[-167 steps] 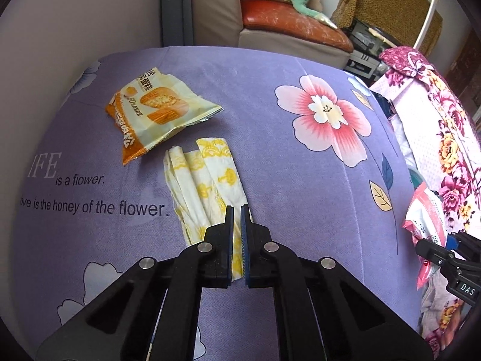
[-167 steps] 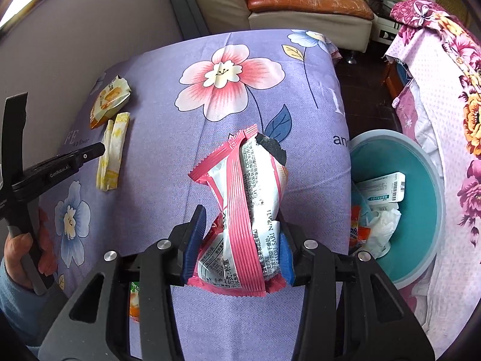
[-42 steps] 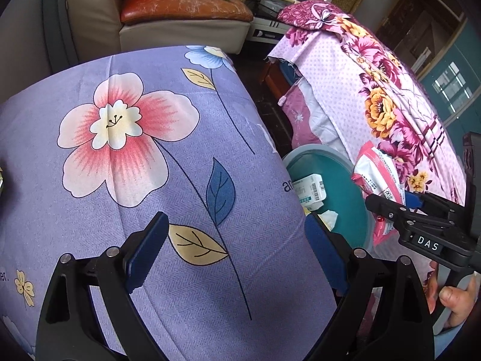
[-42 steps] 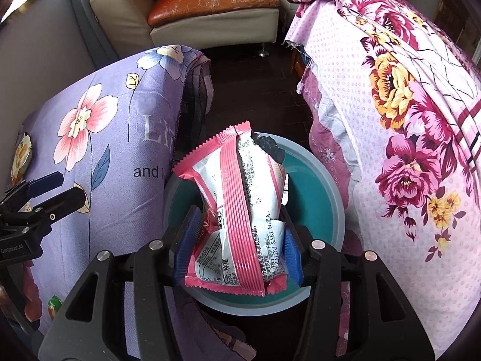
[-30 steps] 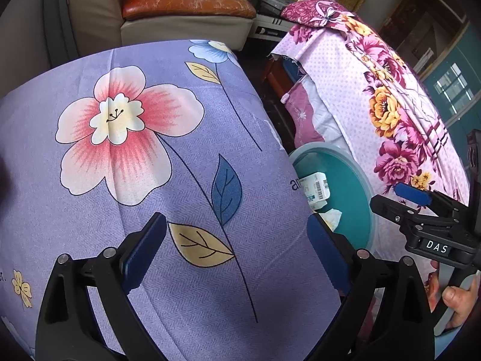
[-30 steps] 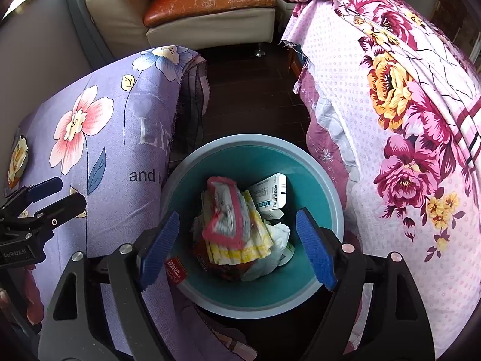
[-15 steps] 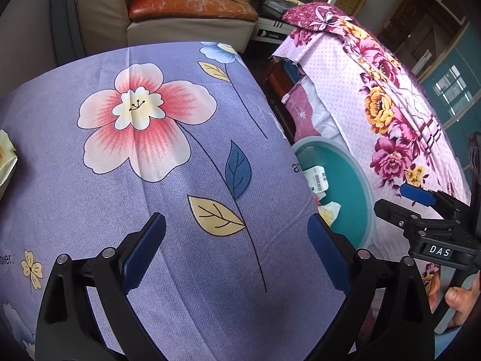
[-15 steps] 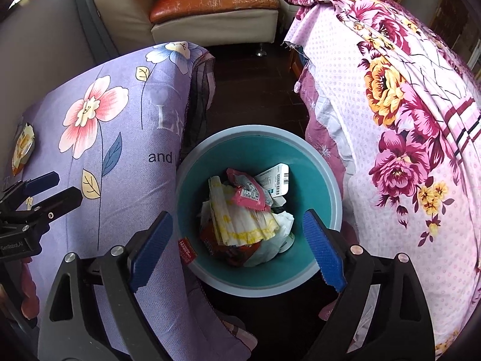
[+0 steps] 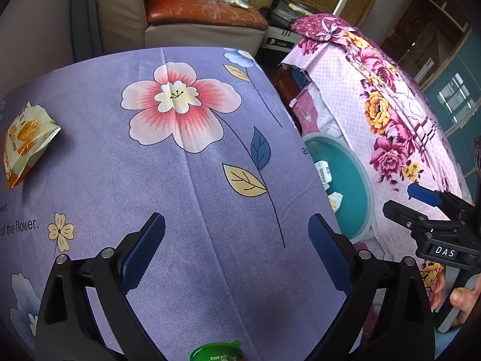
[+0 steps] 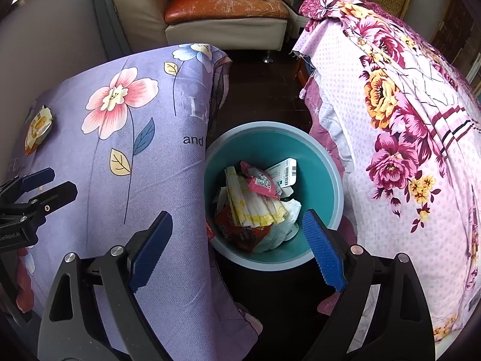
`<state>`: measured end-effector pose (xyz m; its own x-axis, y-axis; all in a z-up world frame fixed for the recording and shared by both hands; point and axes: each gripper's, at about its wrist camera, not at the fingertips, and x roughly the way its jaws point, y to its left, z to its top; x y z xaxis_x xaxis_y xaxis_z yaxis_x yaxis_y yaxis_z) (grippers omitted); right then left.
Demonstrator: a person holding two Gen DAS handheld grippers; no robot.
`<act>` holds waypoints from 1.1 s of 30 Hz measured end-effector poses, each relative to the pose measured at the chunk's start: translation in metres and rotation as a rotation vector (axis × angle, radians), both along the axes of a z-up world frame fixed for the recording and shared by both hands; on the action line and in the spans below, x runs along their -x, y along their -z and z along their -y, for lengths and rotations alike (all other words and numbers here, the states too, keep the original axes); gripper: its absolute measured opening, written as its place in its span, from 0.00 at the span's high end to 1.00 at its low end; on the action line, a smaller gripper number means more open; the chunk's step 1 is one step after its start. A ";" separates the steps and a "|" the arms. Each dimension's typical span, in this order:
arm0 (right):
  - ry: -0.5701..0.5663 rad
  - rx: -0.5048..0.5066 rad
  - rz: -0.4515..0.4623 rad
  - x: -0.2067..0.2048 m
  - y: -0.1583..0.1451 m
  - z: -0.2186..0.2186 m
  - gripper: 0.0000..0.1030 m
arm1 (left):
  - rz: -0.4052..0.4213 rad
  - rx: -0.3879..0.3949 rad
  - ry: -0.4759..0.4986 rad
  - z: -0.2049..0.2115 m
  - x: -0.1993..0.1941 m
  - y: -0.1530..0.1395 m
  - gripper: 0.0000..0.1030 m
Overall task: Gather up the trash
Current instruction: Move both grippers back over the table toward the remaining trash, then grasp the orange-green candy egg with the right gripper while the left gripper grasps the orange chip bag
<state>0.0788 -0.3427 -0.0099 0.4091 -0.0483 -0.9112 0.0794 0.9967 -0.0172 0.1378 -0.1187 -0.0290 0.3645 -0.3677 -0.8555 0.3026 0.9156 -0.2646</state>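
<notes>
Below my right hand-held gripper, at lower centre of its view, sits the teal bin, wedged in the gap between the purple-clothed surface and the pink floral bedspread, presumably so that trash can be dropped straight off the surface's edge. Its jaws have just been opening and now stand wide with nothing between them; the pink wrapper lies on top of the pile in the bin, beside a yellow-patterned wrapper and a barcoded box. My left hand-held gripper is likewise released and empty, hanging over the flowered cloth, which I judge frees it for the next pickup. One orange snack packet lies at the far left edge of the left view, well apart from the bin, and a green lid peeks in at the bottom edge. Those, I reckon, remain to be collected.
</notes>
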 end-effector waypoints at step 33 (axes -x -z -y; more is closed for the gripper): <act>-0.339 -0.179 -0.220 0.078 0.046 -0.200 0.18 | -0.038 -0.033 -0.275 -0.194 0.074 0.027 0.07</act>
